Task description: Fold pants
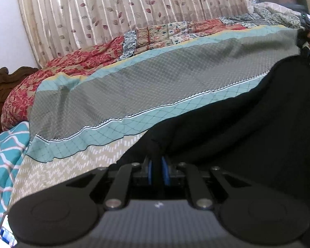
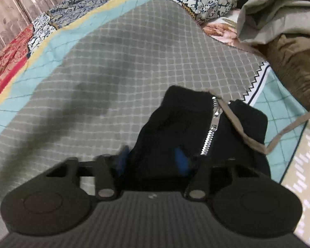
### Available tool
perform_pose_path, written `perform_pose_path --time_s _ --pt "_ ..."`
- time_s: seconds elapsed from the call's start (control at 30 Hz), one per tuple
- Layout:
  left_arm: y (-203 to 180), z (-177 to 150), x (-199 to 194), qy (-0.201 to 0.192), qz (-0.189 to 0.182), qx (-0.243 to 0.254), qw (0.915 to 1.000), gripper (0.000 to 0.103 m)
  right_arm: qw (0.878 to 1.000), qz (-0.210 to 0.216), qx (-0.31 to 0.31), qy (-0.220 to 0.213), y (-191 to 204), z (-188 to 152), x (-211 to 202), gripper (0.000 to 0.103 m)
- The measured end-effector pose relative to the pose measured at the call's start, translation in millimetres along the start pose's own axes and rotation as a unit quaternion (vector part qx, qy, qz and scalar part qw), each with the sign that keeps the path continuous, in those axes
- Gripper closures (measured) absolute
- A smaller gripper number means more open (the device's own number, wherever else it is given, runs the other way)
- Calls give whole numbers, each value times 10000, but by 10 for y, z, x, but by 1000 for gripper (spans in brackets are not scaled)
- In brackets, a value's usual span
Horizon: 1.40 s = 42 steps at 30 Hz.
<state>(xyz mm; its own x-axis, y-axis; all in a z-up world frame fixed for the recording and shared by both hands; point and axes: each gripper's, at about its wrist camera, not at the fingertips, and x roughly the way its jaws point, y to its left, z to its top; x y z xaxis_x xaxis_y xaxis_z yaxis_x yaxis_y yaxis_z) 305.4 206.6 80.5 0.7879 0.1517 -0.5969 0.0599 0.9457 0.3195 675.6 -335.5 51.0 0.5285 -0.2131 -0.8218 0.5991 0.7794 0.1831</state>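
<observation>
The left tool pinches the black pants on the bed. The right tool grips them by the zipper. Curtains hang behind the bed. No words show.

Bed under grey-and-teal patterned spread; leaf-print pleated curtains behind; white wall at left; carved wooden headboard.

Pants on bedspread, curtain behind, clothes pile at right.
</observation>
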Motion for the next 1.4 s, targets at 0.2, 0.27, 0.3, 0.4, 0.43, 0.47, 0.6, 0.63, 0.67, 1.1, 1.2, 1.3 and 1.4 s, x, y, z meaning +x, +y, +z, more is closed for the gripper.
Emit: perform_pose_path --time_s 0.2,0.27,0.3,0.4,0.43,0.47,0.6,0.63,0.67,1.1,1.2,1.3,1.4 --pt "59 66 -136 -144 124 -295 9994 94 9954 809 398 -310 -481 93 -505 95" --pt "81 84 -277 -290 148 -359 9988 94 9920 1071 495 -449 -725 110 -822 95" --pt "97 87 -360 -358 158 -388 9985 94 9896 1218 547 -528 -878 109 -1005 95" --pt "167 66 -622 -509 134 -474 9975 94 9841 1480 604 -769 -1301 68 -1514 95" --pt "190 35 -740 -569 117 -511 9970 94 9819 1568 621 -867 -1463 41 -1691 95" --pt "211 7 -843 -617 95 -532 9966 94 9799 1630 626 -963 -1643 -3 -1861 95" --pt "209 -211 -1315 -800 -72 -578 9951 94 9766 1660 681 -1187 -2426 -331 -2467 95" --pt "197 -284 -1431 -809 -134 -587 9949 94 9764 1637 721 -1213 -2634 -445 -2583 95" --pt "173 -363 -1544 -806 -215 -599 9947 94 9765 1599 772 -1221 -2831 -570 -2682 95" --pt "-378 -1385 -2248 -128 -845 -189 9962 88 9810 611 1756 -545 -4065 -1697 -2612 98" --pt "-356 -1486 -2222 169 -807 -143 9965 77 9883 249 1381 -604 -3884 -1680 -2604 87" --pt "-248 -1587 -2349 213 -911 -246 9953 71 9904 -145 1126 -791 -3805 -1733 -2701 62" --pt "35 -1664 -2487 204 -1132 -807 9901 60 9865 -344 1033 -1227 -3850 -1848 -2929 62"
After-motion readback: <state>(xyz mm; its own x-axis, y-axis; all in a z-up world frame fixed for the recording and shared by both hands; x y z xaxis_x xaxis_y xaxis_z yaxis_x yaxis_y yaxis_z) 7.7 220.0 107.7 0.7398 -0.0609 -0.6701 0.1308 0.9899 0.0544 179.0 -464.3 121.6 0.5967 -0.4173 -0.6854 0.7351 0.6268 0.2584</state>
